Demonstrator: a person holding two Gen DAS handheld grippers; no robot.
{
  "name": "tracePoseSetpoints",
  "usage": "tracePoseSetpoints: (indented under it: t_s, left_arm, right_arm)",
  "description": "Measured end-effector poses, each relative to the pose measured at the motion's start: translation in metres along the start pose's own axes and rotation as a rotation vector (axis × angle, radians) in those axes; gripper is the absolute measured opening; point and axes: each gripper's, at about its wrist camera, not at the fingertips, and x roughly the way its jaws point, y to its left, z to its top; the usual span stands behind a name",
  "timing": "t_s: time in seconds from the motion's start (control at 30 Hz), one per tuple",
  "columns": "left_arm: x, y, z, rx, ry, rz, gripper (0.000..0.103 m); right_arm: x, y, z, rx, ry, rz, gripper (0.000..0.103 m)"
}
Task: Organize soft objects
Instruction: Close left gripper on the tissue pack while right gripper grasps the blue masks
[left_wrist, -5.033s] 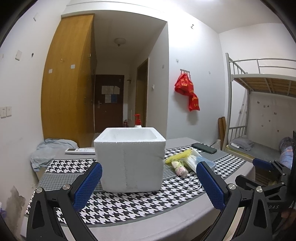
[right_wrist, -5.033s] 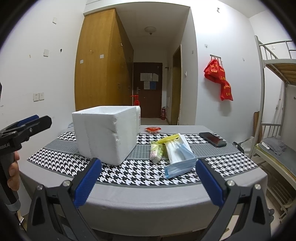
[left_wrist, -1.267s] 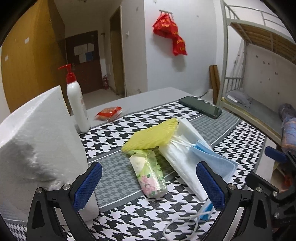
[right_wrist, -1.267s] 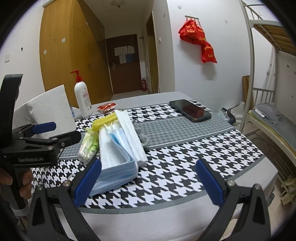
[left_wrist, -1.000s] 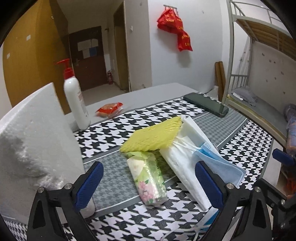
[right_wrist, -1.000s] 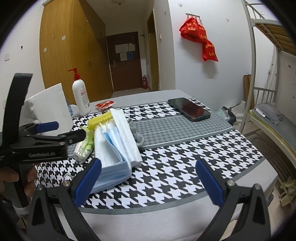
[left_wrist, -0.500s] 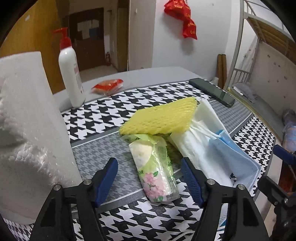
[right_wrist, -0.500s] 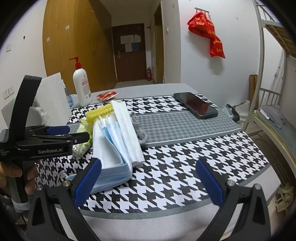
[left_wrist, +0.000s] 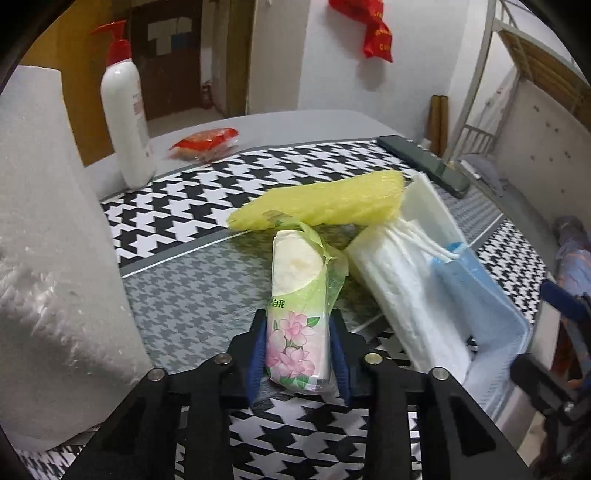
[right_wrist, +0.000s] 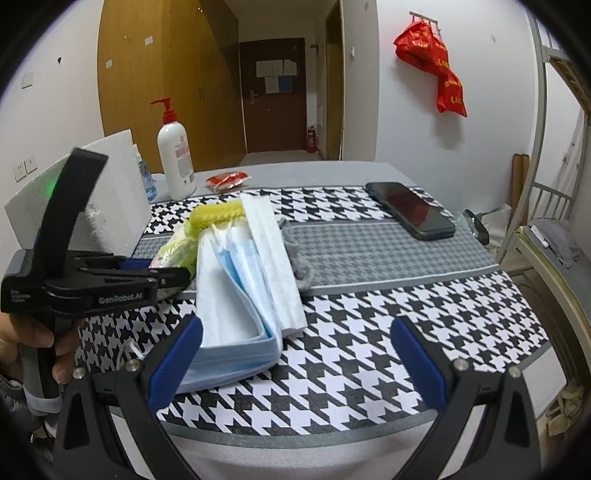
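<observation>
My left gripper is shut on a tissue pack in green floral wrap, which lies on the table. Behind it lies a yellow foam net, and to its right a stack of white and blue face masks. A white foam box stands at the left. In the right wrist view, my right gripper is open and empty over the table's front edge, just right of the mask stack. The left gripper shows there holding the tissue pack beside the foam box.
A pump bottle and a red snack packet stand at the back of the table. A black phone lies at the right. A grey cloth peeks from under the masks. A bunk bed frame stands to the right.
My left gripper has moved forward and closed on the tissue pack. My right gripper has stayed open and drifted slightly nearer the mask stack.
</observation>
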Motion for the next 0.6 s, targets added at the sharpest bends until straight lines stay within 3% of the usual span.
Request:
tracePoseSetpoints:
  t_s: [0.17, 0.47, 0.6]
  left_arm:
    - [-0.016, -0.008, -0.002, 0.059, -0.084, 0.006, 0.029]
    - [-0.028, -0.002, -0.001, 0.046, -0.131, -0.048, 0.029]
    - [-0.031, -0.002, -0.002, 0.049, -0.142, -0.035, 0.029]
  right_arm:
    - [0.004, 0.001, -0.001, 0.006, 0.015, 0.014, 0.103]
    - [0.010, -0.001, 0.002, 0.044, 0.031, 0.066, 0.102]
    - [0.011, 0.005, 0.002, 0.031, 0.033, 0.080, 0.086]
